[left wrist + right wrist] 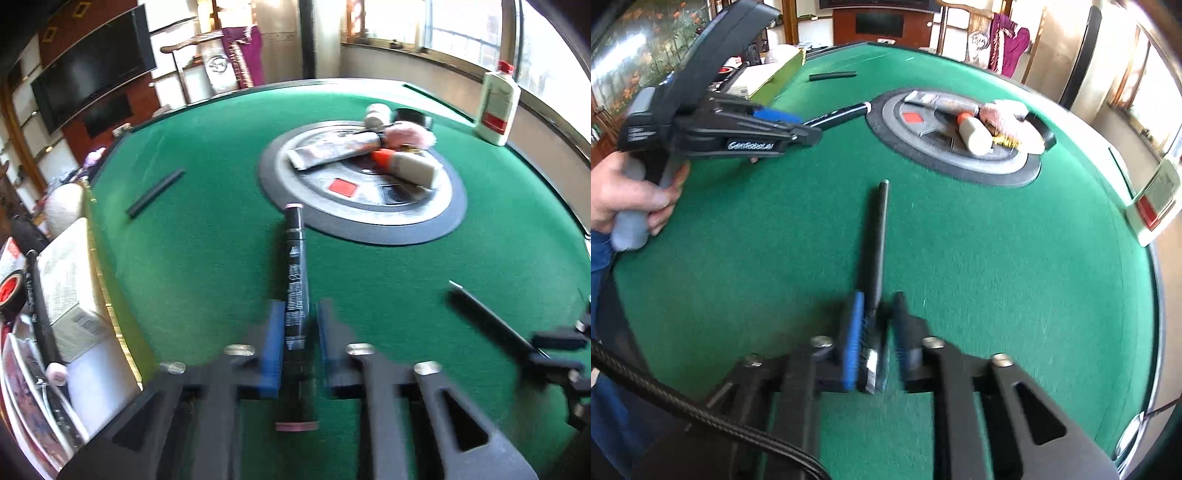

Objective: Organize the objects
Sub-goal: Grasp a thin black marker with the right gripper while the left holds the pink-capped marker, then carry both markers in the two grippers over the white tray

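Note:
In the left wrist view my left gripper (295, 325) is shut on a thick black marker (294, 258) with pink end caps, its blue pads pressing both sides. The marker points toward the table's middle, over the green felt. In the right wrist view my right gripper (879, 310) is shut on the near end of a thin black pen (879, 229) that slants away over the felt. The right gripper (546, 349) with the pen (487, 317) shows at the left view's right edge. The left gripper (805, 123), held by a person's hand (631, 199), shows upper left with the marker (846, 110).
A round centre panel (447, 218) holds a squeezed tube (332, 149), an orange-capped bottle (410, 166), a pink fluffy item (410, 134) and a black jar. A white bottle (496, 107) stands far right. A black stick (155, 194) lies left. A box (70, 291) of items sits at the left edge.

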The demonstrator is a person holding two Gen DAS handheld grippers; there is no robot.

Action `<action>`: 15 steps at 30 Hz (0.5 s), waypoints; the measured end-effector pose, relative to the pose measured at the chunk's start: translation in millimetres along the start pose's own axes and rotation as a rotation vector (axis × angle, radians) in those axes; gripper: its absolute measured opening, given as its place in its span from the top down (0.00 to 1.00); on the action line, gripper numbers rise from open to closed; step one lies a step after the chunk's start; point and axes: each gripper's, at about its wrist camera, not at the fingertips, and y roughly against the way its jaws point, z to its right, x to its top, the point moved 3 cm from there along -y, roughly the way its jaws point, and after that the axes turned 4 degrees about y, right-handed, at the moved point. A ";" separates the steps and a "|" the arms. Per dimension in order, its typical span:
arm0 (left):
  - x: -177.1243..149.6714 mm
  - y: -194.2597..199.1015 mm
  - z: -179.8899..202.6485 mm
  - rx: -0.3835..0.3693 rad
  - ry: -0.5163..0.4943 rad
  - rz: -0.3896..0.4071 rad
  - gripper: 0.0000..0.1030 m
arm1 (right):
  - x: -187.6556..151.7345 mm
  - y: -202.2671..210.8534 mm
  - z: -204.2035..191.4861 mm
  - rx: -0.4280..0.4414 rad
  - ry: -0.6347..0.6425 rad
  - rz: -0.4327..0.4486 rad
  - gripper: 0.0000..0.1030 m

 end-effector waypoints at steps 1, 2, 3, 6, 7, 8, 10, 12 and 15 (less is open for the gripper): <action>-0.7 1.0 2.0 0.010 -0.010 0.007 0.89 | 4.5 -2.7 2.6 0.003 -0.023 0.007 0.89; -0.9 1.6 1.7 0.006 -0.006 0.008 0.89 | 10.0 -7.4 5.4 0.020 -0.053 0.014 0.89; -0.5 1.8 -0.9 -0.012 0.012 0.005 0.89 | 17.0 -11.4 10.1 0.043 -0.086 0.026 0.89; 1.0 1.3 -11.5 -0.067 0.071 -0.006 0.89 | 39.8 -17.3 21.1 0.074 -0.151 0.074 0.89; 1.4 1.4 -13.9 -0.072 0.084 -0.007 0.89 | 46.2 -18.0 23.4 0.076 -0.162 0.088 0.89; 1.8 0.8 -14.8 -0.073 0.091 -0.008 0.89 | 51.8 -19.2 25.2 0.081 -0.172 0.100 0.89; 1.7 0.7 -13.8 -0.070 0.086 -0.009 0.89 | 65.5 -25.1 29.1 0.100 -0.192 0.120 0.89; 1.3 0.5 -11.9 -0.063 0.078 -0.008 0.89 | 75.8 -30.8 28.6 0.097 -0.197 0.133 0.89; 0.6 1.1 -12.0 -0.067 0.082 -0.007 0.89 | 80.7 -39.4 29.2 0.146 -0.240 0.144 0.89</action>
